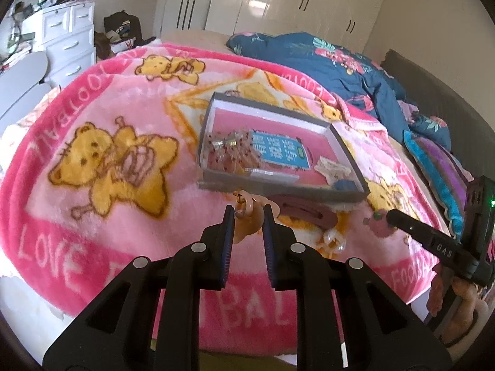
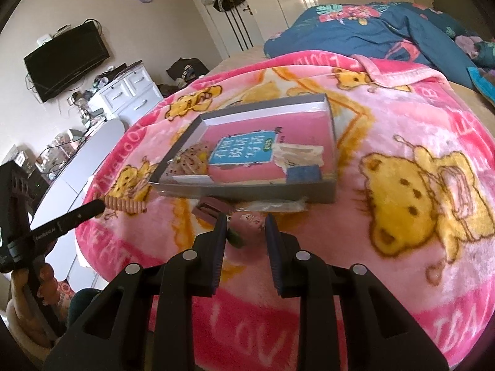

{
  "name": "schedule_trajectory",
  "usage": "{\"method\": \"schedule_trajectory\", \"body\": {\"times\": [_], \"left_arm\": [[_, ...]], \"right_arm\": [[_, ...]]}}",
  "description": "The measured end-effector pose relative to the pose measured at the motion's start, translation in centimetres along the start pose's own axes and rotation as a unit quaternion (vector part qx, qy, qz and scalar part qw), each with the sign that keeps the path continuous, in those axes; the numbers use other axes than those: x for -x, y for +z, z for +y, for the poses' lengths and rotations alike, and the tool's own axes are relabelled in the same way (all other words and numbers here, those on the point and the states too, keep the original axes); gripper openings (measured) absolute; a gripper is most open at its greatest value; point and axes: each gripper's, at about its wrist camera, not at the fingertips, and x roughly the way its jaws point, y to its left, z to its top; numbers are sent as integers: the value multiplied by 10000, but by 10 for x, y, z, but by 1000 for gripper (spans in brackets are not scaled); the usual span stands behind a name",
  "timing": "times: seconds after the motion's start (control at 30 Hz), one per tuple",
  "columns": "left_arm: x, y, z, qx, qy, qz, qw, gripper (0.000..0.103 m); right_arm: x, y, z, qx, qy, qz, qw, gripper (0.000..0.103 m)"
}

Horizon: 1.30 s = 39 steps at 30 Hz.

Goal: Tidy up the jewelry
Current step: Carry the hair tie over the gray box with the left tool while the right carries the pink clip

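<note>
My left gripper (image 1: 247, 216) has its fingers closed around a peach-coloured spiral hair tie (image 1: 246, 216), which shows in the right wrist view as a coil (image 2: 125, 205) at the tip of that gripper (image 2: 96, 207), lifted just above the pink bear blanket (image 1: 108, 123) short of the grey box (image 1: 346, 196). The box sits near the middle of the bed with its near wall facing me; inside, on a pink lining, lie a blue card (image 1: 280, 151), a cluster of small clear-and-brown pieces (image 1: 229, 151) toward its left end, a cream clip (image 1: 332, 165) and a small dark blue item (image 1: 343, 184) toward its right end. Just in front of the near wall, on the blanket, a mauve hair clip (image 1: 306, 211) lies flat, with a pearly chain piece (image 1: 334, 241) nearer to me. My right gripper (image 2: 244, 221) is spread wide with nothing clamped; between its fingers I see a small pink ornament (image 2: 252, 219) with a green bit (image 2: 235, 238) beside it on the blanket, though I cannot tell if the fingers touch them. A crumpled clear wrapper (image 2: 278, 205) rests against the box's near wall. A dark floral quilt (image 1: 340, 61) is bunched toward the far right corner of the bed.
</note>
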Motion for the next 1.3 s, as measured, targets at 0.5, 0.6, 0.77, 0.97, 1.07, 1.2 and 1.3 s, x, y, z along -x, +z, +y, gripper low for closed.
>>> {"method": "schedule_trajectory", "body": {"times": [0.5,0.6,0.77,0.97,1.07,1.2,1.3], "left_arm": [[-3,33,-2,-7,-21,-231,9997,11],[-5,39,-4,-6,-38,-253,9997,11],[-10,48,-10,-15,-112,-278,9995,11],[-18,59,-17,-11,-202,-310,9993,11],[-22,65,-23,-6,-239,-358,9991,11],[-28,69,-33,-38,-310,-362,9989,11],[-33,72,-39,-75,-351,-359,9987,11]], "right_arm": [[-13,25,19,162,245,-126,9995,24],[-14,29,19,168,251,-155,9994,24],[-15,37,18,186,222,-236,9993,24],[-15,44,13,132,157,-334,9992,24],[-15,46,8,74,106,-372,9992,24],[-14,47,2,-9,37,-421,9991,24],[-12,47,-5,-83,-44,-465,9989,24]]}}
